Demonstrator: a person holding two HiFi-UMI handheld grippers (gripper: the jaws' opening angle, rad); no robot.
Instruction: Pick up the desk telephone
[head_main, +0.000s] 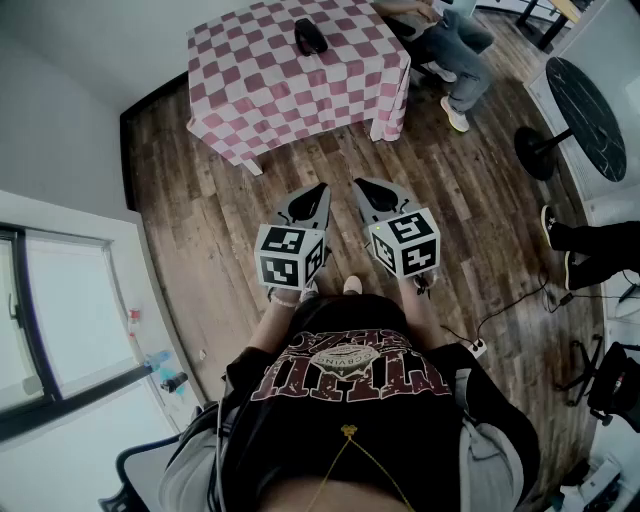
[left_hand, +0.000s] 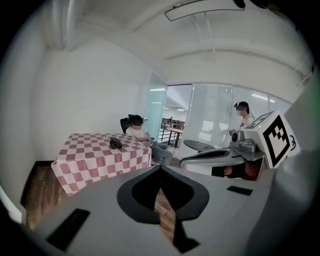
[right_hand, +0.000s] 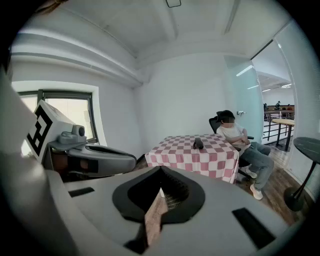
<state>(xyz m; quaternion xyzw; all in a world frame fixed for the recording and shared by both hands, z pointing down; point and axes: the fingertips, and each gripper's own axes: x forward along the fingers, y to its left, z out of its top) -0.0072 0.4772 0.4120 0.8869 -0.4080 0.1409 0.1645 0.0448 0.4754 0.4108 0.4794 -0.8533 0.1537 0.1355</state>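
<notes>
The desk telephone (head_main: 309, 36) (left_hand: 116, 143) (right_hand: 198, 143) is small and black. It lies on a table with a pink-and-white checkered cloth (head_main: 262, 95) (left_hand: 92, 161) (right_hand: 202, 159) at the far end of the room. Both grippers hang side by side over the wooden floor, well short of the table. My left gripper (head_main: 320, 188) (left_hand: 160, 168) has its jaws together with nothing in them. My right gripper (head_main: 361, 184) (right_hand: 160, 169) is shut and empty too. Each gripper shows at the edge of the other's view.
A person sits on a chair (head_main: 455, 40) (right_hand: 240, 142) at the table's right side. A round black table (head_main: 585, 100) stands at the right, with another person's legs (head_main: 590, 250) and floor cables (head_main: 500, 312) below it. A window (head_main: 60, 320) lines the left wall.
</notes>
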